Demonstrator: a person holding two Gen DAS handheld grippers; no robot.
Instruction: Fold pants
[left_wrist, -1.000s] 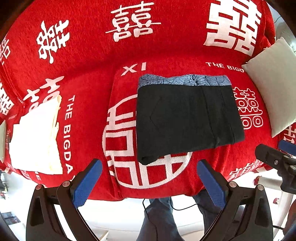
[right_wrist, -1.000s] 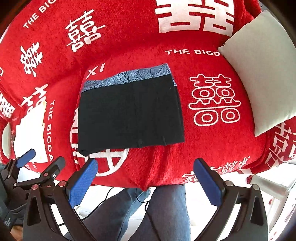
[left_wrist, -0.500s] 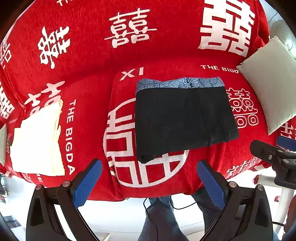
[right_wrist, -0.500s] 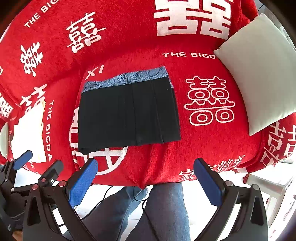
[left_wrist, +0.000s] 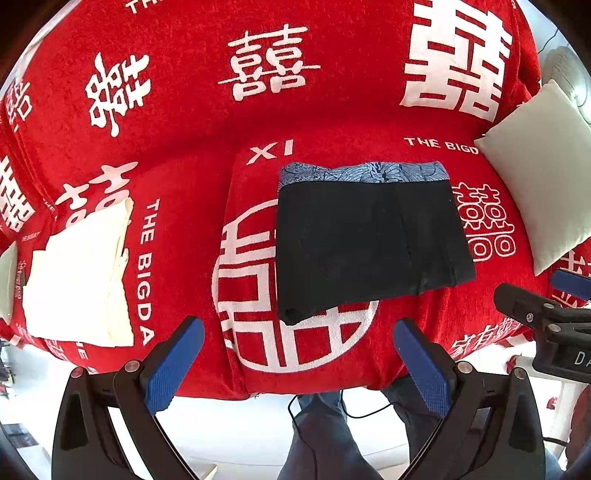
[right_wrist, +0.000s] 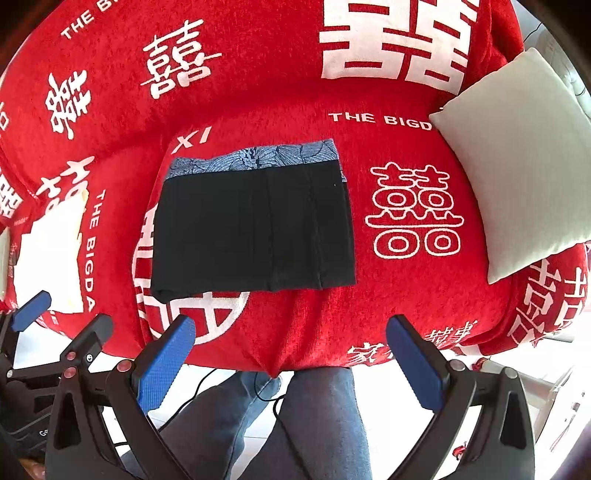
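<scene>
Already the pants (left_wrist: 369, 243) lie folded into a compact, near-square packet on the seat of the red sofa (left_wrist: 184, 147), over its big white round emblem. By the look of it the folding is done or all but done: the edges are mostly square, and what may be left is only to tidy the near left corner, which sticks out a little and looks slightly rumpled.

The cloth is black, with a blue-grey patterned waistband (right_wrist: 258, 157) running along the far edge; faint lengthwise creases show where layers overlap, and it sits flat.

Both pairs of tongs hang well apart from the pants, at the sofa's front edge. The left tongs (left_wrist: 295, 362) are spread wide and hold nothing; the right tongs (right_wrist: 290, 363) are likewise wide and empty.

Farther out, a folded cream cloth (left_wrist: 77, 277) rests on the seat to the left, and a pale cushion (right_wrist: 517, 158) leans at the right. The person's legs (right_wrist: 314, 424) in blue jeans show below.
</scene>
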